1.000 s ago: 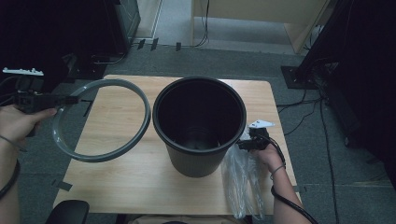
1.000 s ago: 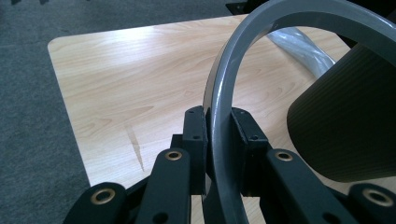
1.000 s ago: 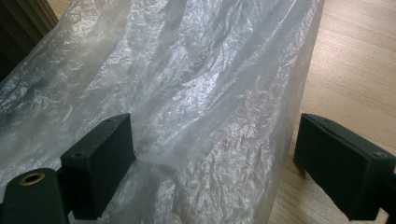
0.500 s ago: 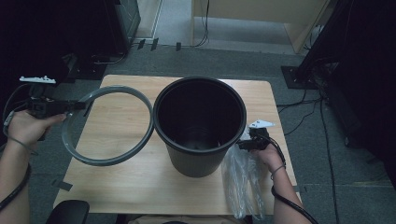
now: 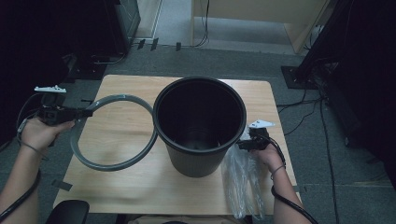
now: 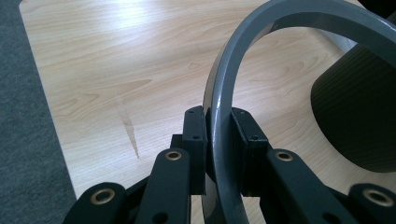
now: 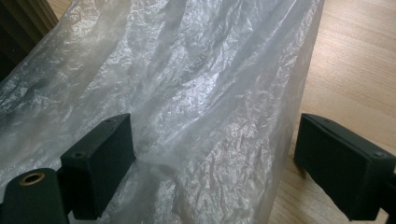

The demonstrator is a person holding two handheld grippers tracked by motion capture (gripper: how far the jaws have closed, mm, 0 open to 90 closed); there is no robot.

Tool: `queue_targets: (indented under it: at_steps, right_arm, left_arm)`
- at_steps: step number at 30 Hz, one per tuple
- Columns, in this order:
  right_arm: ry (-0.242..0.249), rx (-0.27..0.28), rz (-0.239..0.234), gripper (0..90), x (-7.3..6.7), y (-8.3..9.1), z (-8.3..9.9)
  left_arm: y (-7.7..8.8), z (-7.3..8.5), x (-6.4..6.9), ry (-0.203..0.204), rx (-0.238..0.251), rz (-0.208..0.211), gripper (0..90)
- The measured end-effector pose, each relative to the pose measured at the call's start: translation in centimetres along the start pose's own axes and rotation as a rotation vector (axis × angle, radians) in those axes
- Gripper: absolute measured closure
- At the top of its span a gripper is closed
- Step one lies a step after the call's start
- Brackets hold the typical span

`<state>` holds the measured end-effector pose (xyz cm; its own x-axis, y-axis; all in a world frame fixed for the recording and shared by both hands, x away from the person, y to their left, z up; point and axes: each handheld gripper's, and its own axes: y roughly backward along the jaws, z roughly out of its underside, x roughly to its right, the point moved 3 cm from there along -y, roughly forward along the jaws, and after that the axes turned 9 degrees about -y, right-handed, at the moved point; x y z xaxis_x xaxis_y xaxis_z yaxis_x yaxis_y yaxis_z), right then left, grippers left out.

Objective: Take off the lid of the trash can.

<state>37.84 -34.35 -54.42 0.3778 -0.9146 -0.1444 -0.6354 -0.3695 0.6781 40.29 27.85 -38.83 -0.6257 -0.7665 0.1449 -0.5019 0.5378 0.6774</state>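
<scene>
I read this as lining a bin, and it is early: the wooden table (image 5: 140, 186) fills the middle of the high view, and the black bin (image 5: 200, 123) stands upright at its centre, unlined, with nothing in it that I can make out in the dark interior. Left of the bin, the grey retaining ring (image 5: 114, 133) is tilted, its near edge low over the table and its right edge just beside the bin's wall. My left gripper (image 6: 219, 135) is clenched on the ring's rim at centre left. At lower right the clear plastic bag (image 5: 243, 179) lies flat on the table, and my right gripper (image 7: 215, 158) stands wide, its jaws straddling the bag without pressing. Bagging and seating the ring are left.
</scene>
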Motion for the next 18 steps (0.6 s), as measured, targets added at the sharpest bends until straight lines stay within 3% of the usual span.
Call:
queue_targets:
  at_steps: [18]
  right_arm:
    - [0.000,0.000,0.000,11.6,0.0,0.0,0.0]
  left_arm:
    - [-2.5,2.5,-0.6,0.014,-0.014,-0.020,77.3]
